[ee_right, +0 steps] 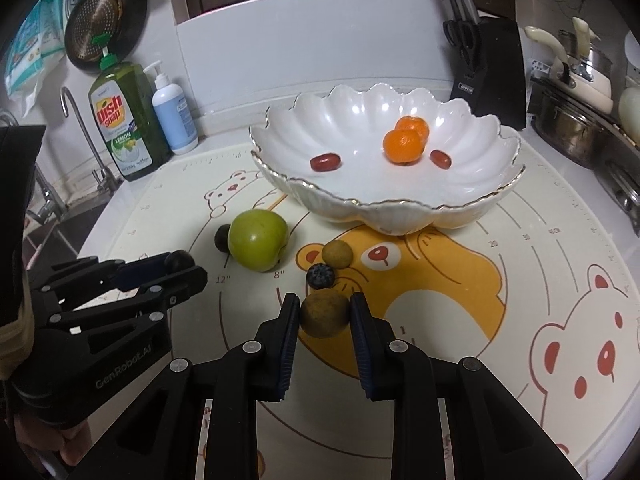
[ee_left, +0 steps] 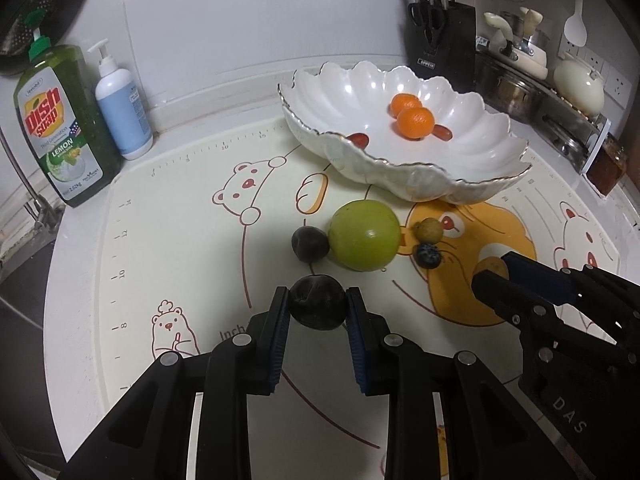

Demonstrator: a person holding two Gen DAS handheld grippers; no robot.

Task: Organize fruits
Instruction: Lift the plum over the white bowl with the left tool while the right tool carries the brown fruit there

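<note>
Fruit tally, as I see it from both wrists.

In the bowl (ee_right: 384, 208), already put away: two oranges (ee_right: 404, 146), touching each other, and two small red fruits (ee_right: 325, 162), one on either side of them, apart. That makes four pieces in.

In my jaws: my left gripper (ee_left: 318, 308) is closed on a dark plum (ee_left: 318, 307), pads pressed to both its sides, low over the mat (ee_left: 168, 240). My right gripper (ee_right: 325, 318) is closed on a brownish round fruit (ee_right: 325, 315), likely a longan, though the skin is too dim to be sure. I cannot tell whether either fruit is clear of the mat.

On the mat, in front of the bowl, not yet handled: a green apple (ee_left: 365, 235); a second dark plum (ee_left: 310, 243) touching its left side; a small yellow-brown fruit (ee_left: 428, 229) just to its right; a blueberry (ee_left: 429, 255) just below that one.

My judgement: under halfway. Four in, two in hand and ready to carry to the bowl, four left on the table. The apple looks the widest grasp of what remains.
</note>
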